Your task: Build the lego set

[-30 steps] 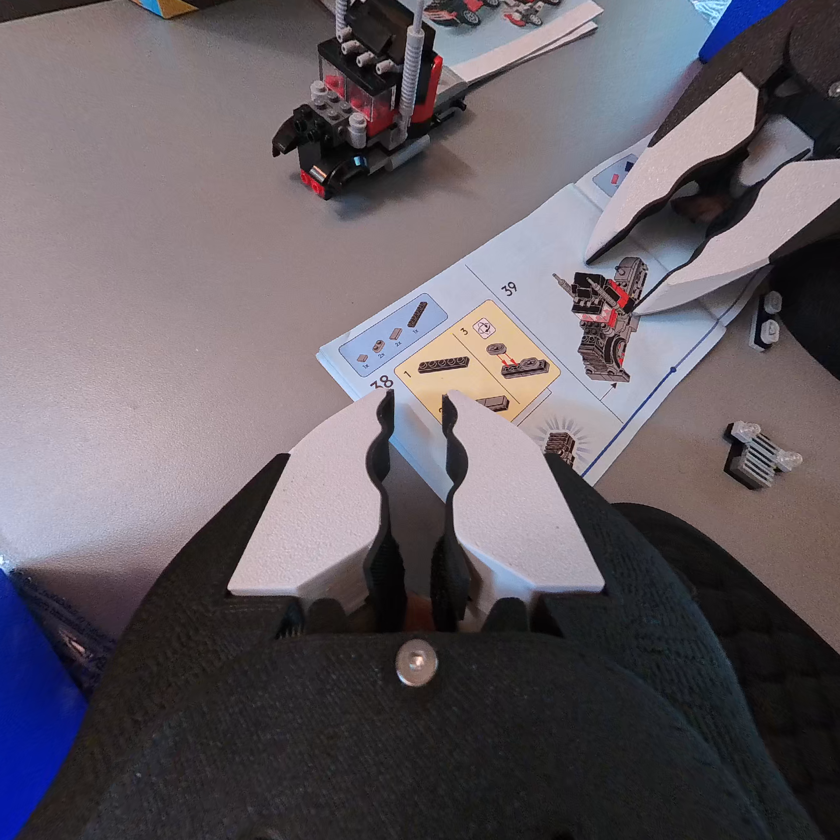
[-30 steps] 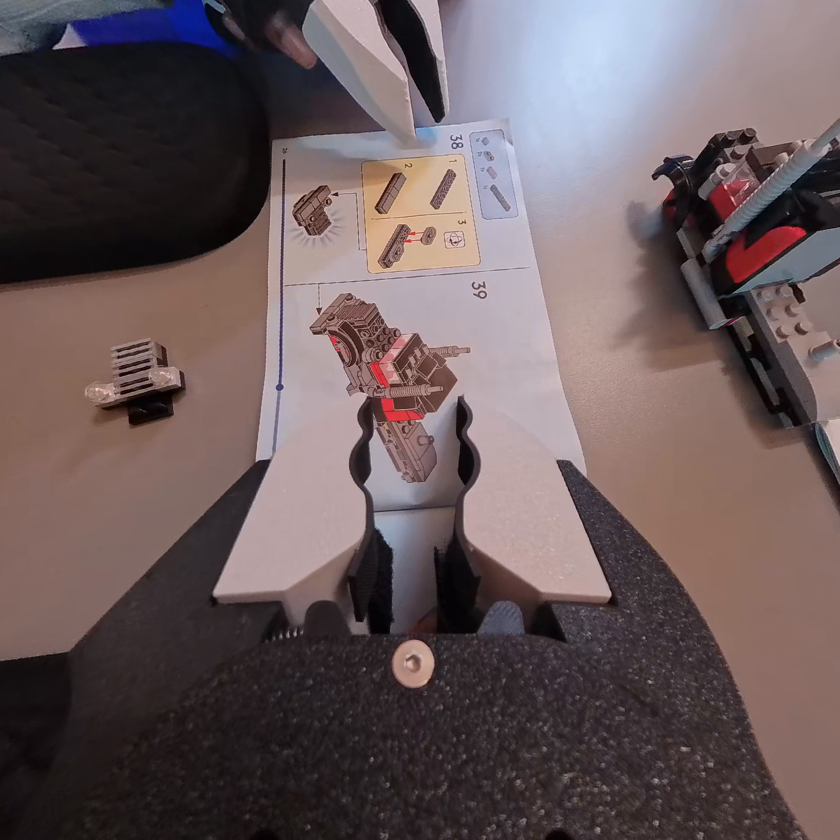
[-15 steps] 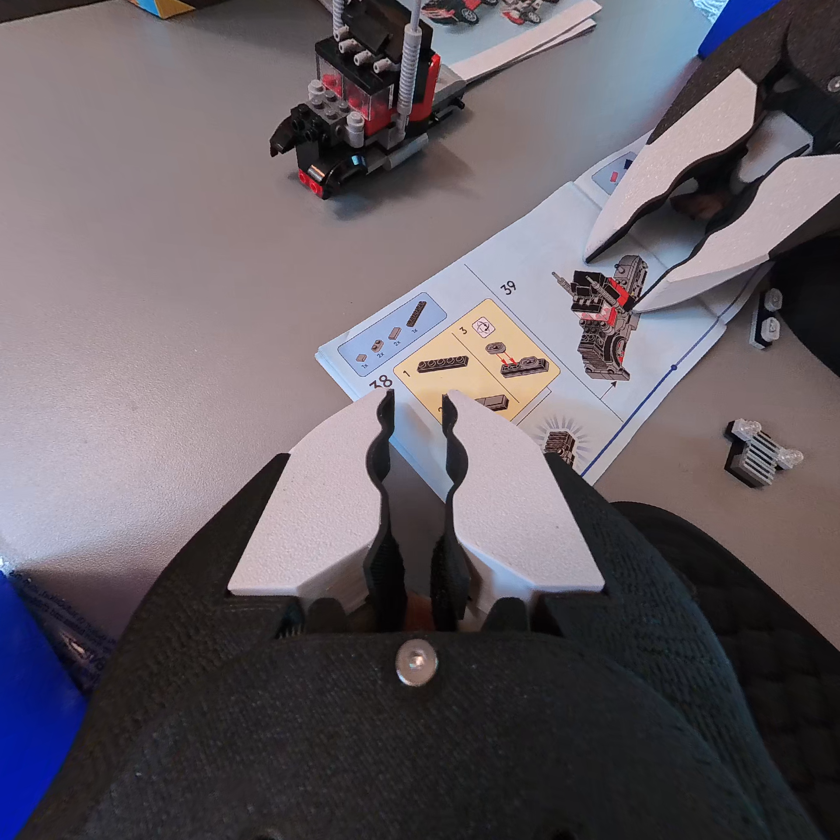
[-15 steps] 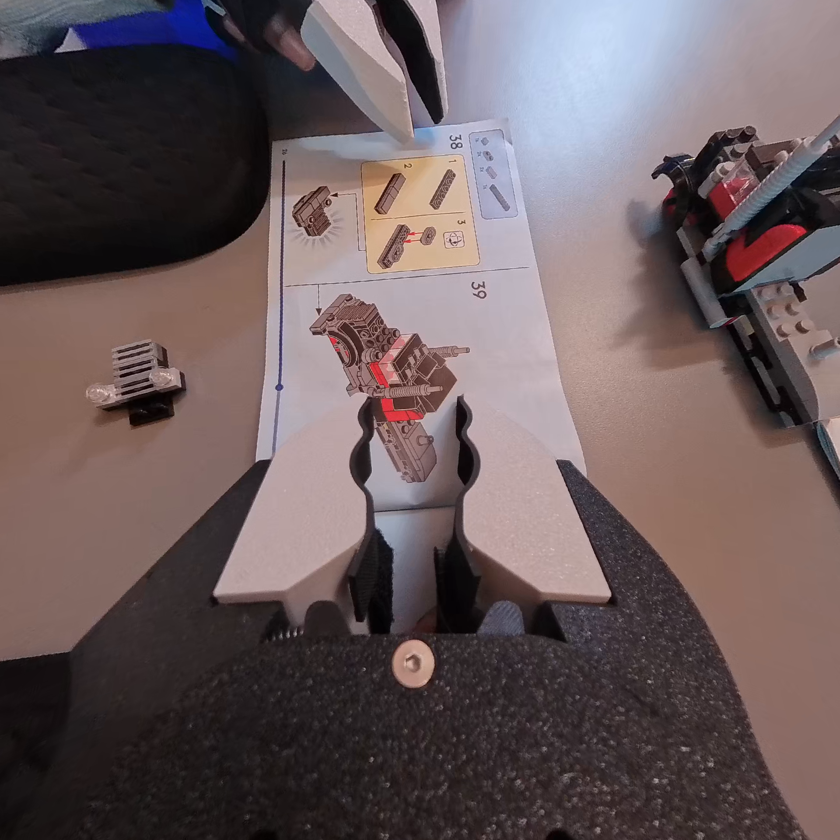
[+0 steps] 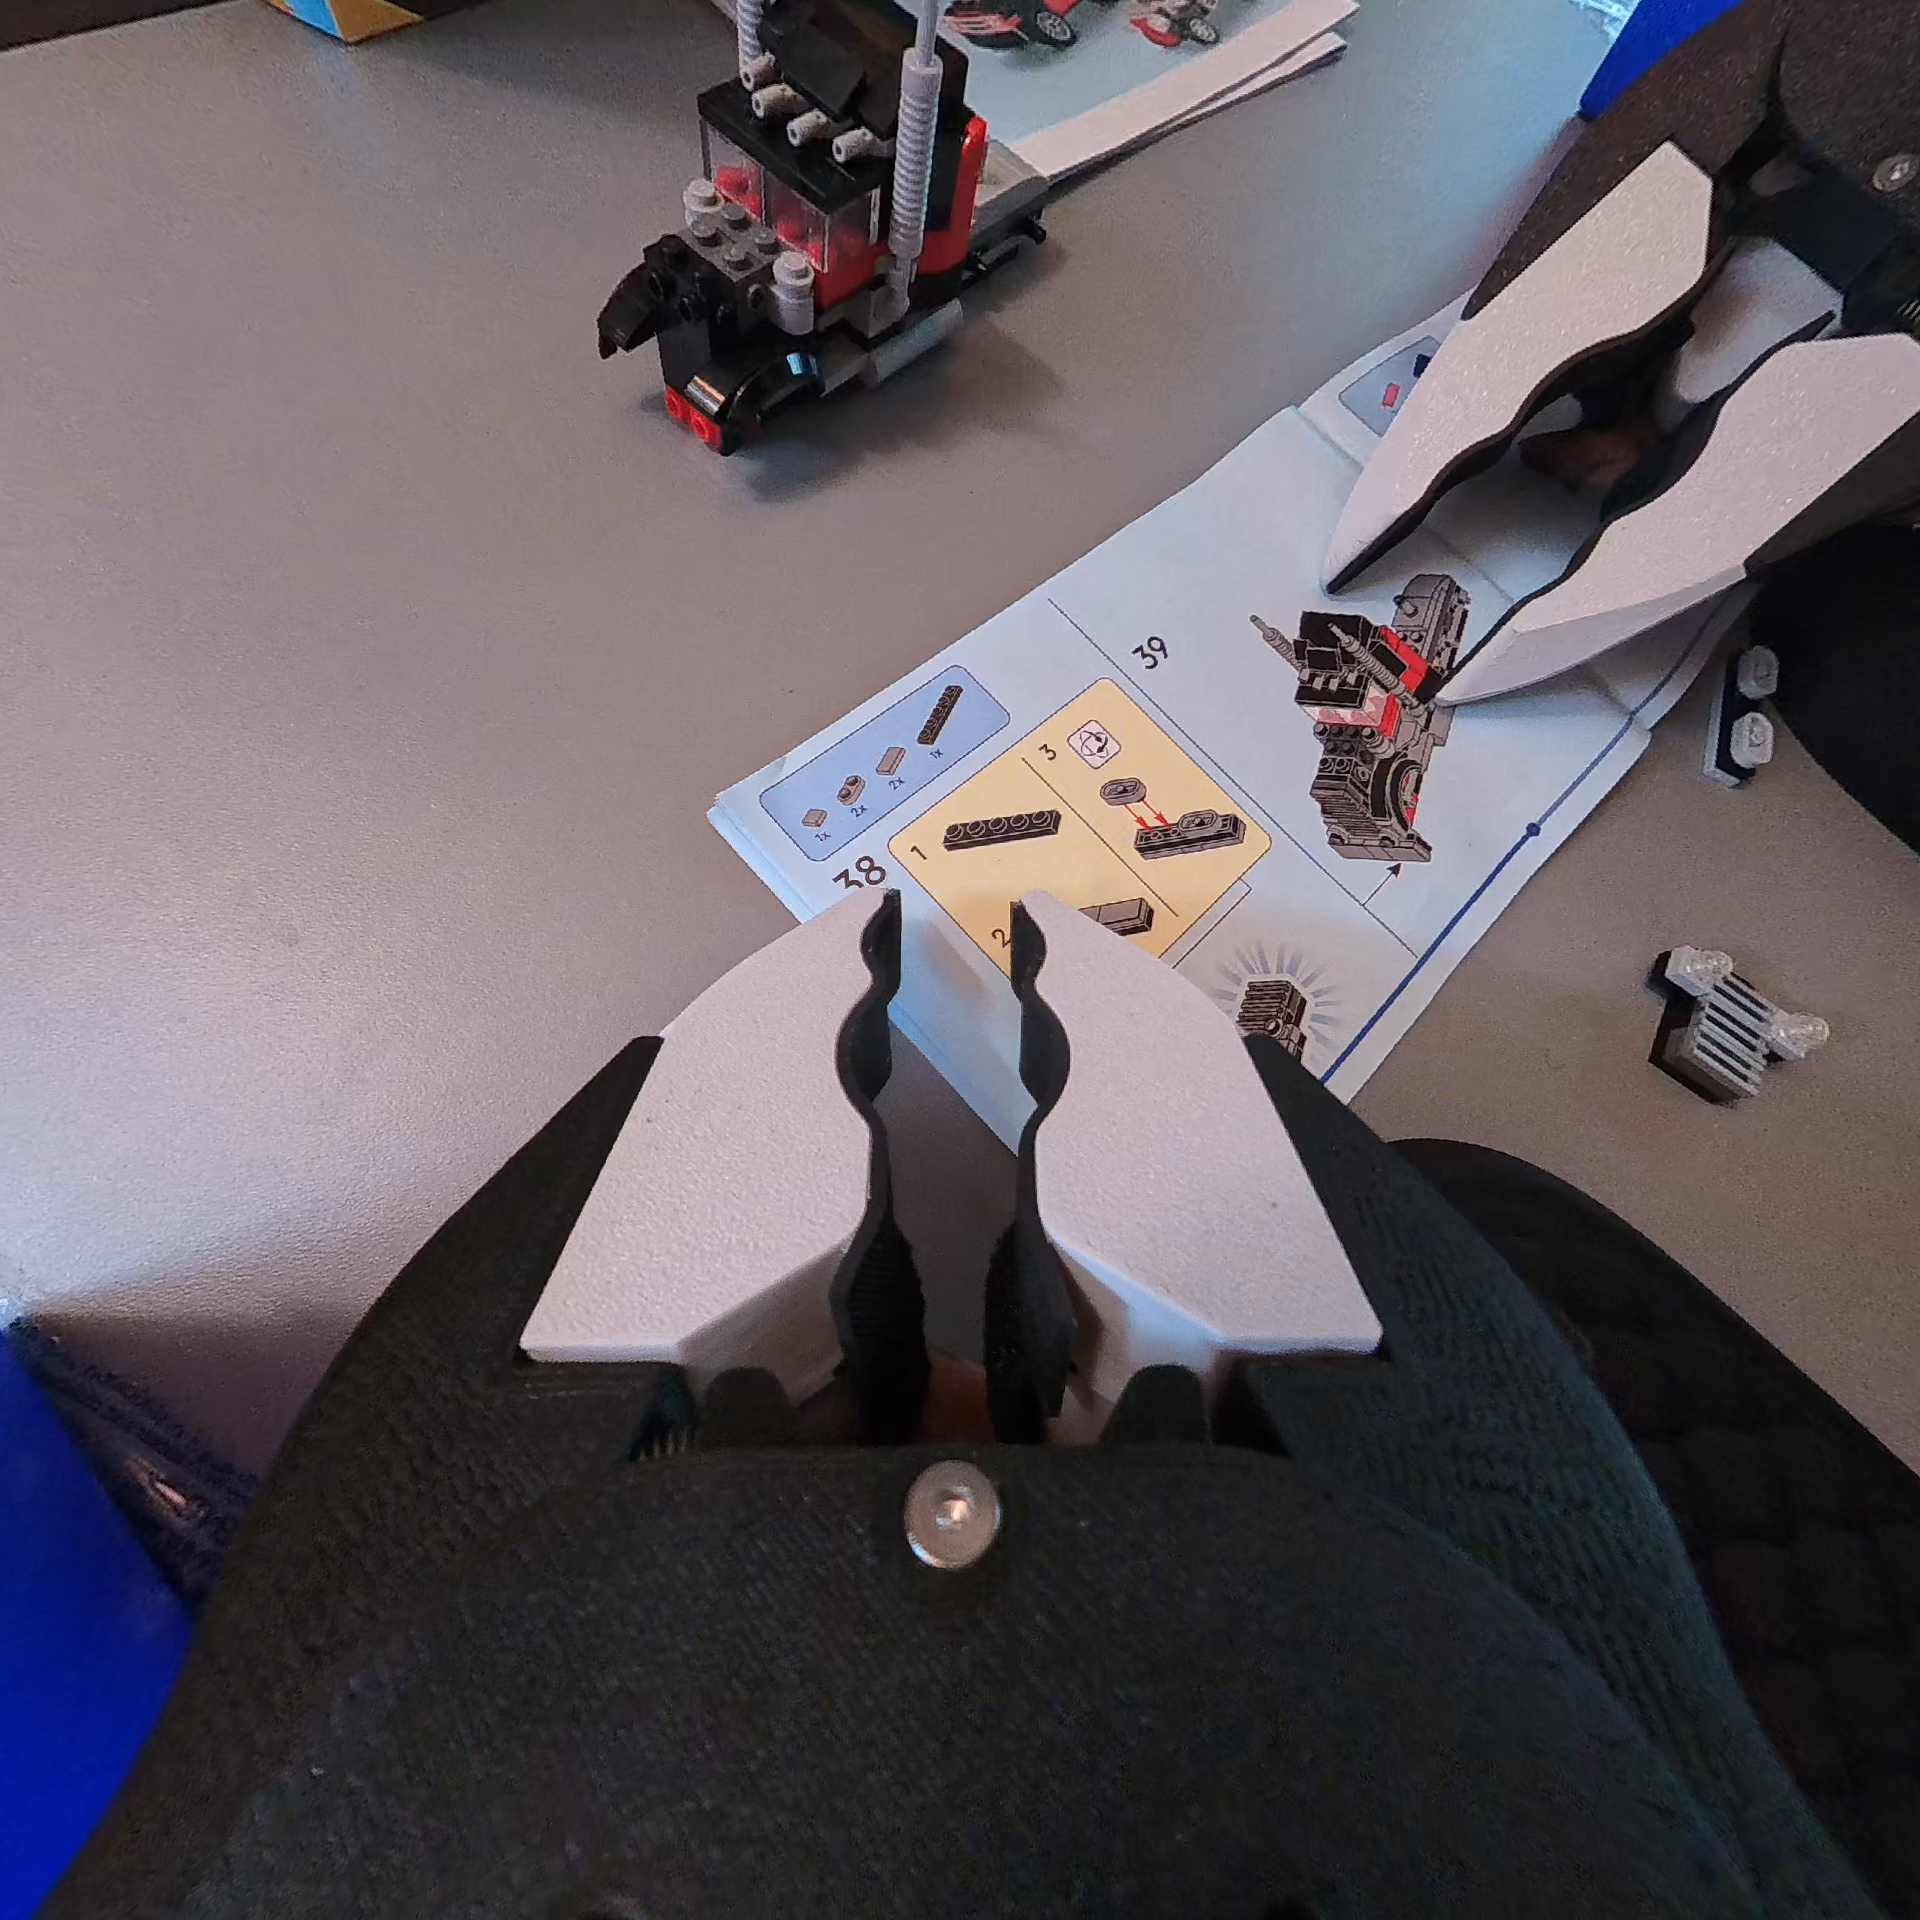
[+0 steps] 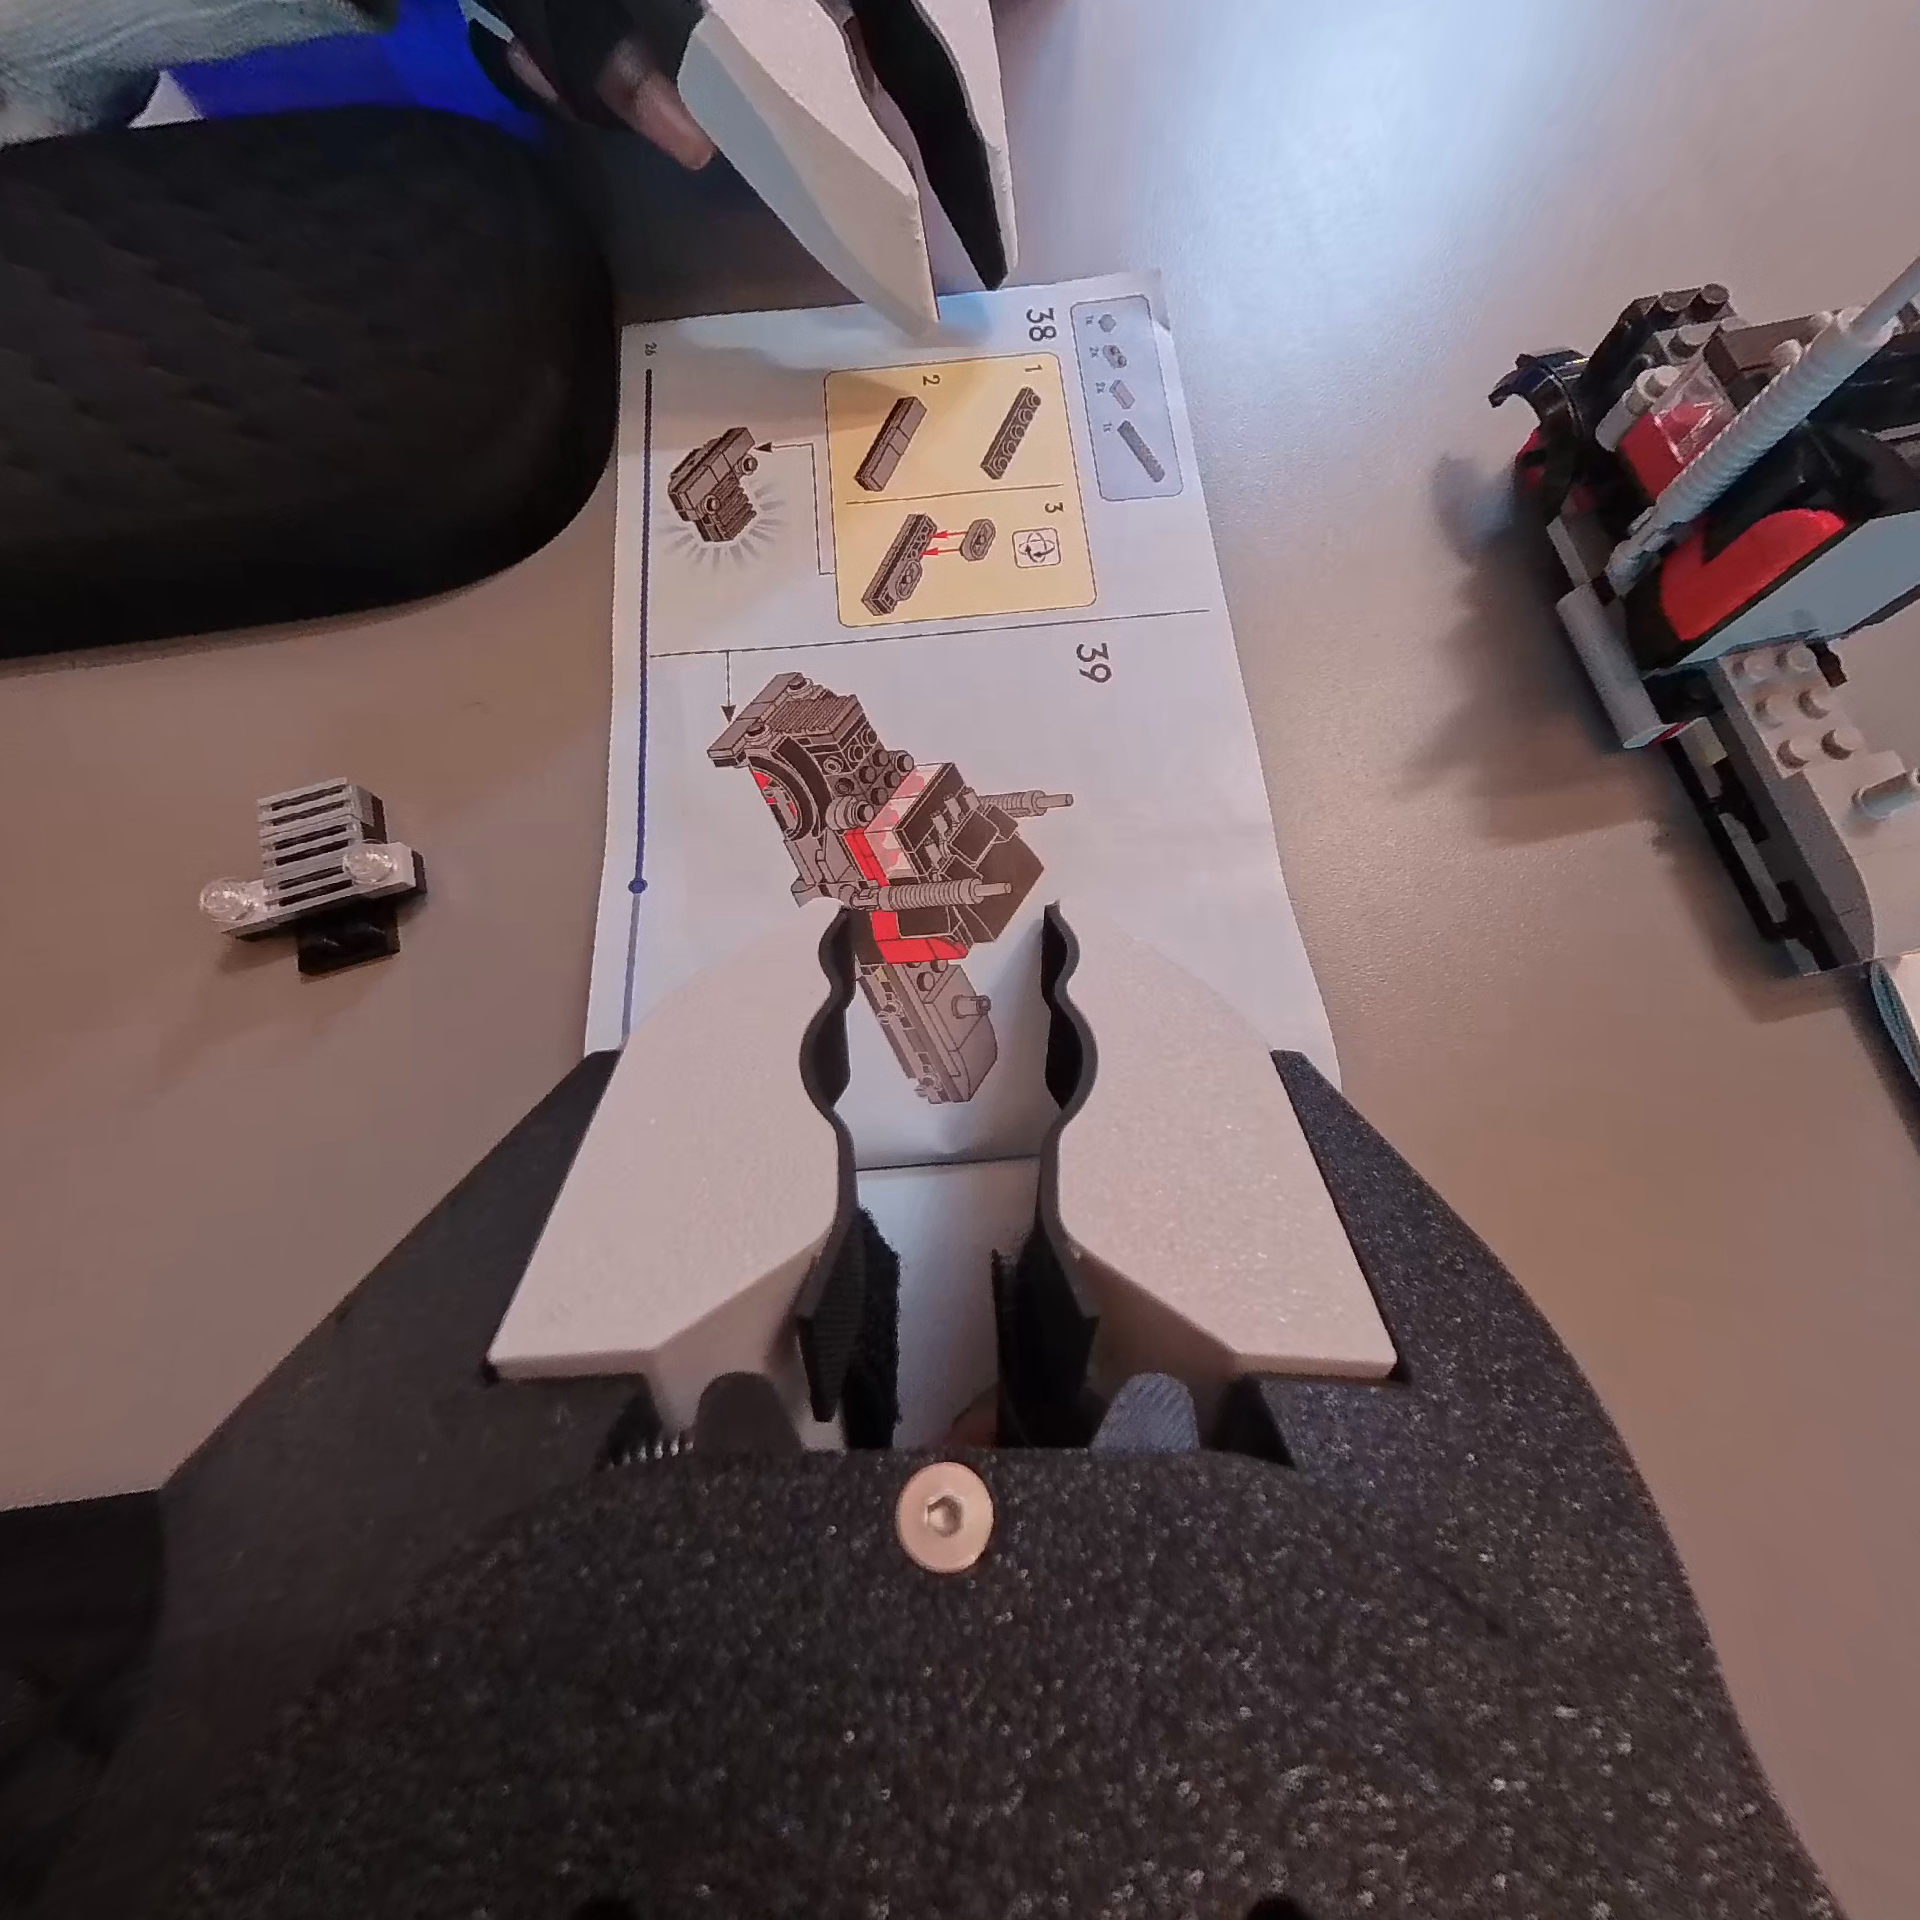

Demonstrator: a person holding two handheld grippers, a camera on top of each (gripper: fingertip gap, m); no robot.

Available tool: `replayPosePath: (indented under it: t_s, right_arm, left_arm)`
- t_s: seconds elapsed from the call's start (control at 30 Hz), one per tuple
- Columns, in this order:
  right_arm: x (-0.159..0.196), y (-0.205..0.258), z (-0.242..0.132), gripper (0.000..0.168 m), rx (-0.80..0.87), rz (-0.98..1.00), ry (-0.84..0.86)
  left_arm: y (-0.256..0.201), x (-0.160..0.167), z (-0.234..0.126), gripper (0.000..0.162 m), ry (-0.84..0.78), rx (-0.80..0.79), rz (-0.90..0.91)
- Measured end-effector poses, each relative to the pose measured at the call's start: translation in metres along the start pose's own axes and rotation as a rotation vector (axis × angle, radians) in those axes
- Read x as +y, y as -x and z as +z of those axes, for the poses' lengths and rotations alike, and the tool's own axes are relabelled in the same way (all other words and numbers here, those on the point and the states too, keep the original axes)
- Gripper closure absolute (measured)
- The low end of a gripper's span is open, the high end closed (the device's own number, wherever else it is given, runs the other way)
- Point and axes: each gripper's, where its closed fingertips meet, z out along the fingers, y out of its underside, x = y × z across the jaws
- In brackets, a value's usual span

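My left gripper hovers with its fingers a narrow gap apart and nothing between them, tips over the near corner of the instruction booklet. My right gripper holds its fingers wider apart, also empty, over the booklet's far end, above the printed drawing of a truck. The open page carries numbered step panels, a yellow box of part diagrams and a blue line down one edge; I leave its figures unread.

The half-built lego truck, black, red and grey with two ribbed grey pipes, stands on the grey table well apart from both grippers. The left wrist view alone shows more printed sheets behind the truck and a box corner at the top edge. The small grille piece with two clear studs lies beside the booklet in both views; a black padded cushion shows most fully in the right wrist view.

Against the frames a second ago, neither gripper nor any piece has shifted noticeably
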Motion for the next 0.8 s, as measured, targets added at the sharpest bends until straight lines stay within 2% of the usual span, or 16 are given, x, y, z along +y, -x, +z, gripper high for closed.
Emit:
replayPosePath:
  t_s: [0.3, 0.4, 0.53, 0.67, 0.8]
  right_arm:
    - [0.0, 0.0, 0.0, 0.132, 0.01, -0.019, 0.012]
    - [-0.003, -0.004, -0.004, 0.126, 0.083, -0.058, 0.059]
    - [-0.021, -0.004, -0.029, 0.128, 0.174, -0.063, 0.002]
    - [-0.034, 0.031, -0.053, 0.131, 0.125, 0.017, -0.122]
    - [-0.014, 0.071, -0.064, 0.134, 0.066, 0.036, -0.125]
  left_arm:
    - [-0.002, -0.001, 0.0, 0.142, -0.006, 0.006, 0.023]
    - [-0.003, -0.002, -0.001, 0.142, -0.017, 0.005, 0.035]
    - [-0.008, -0.005, -0.003, 0.142, -0.044, 0.019, 0.064]
    - [-0.02, -0.014, -0.005, 0.142, -0.096, 0.069, 0.116]
    - [-0.04, -0.025, -0.011, 0.141, -0.162, 0.165, 0.177]
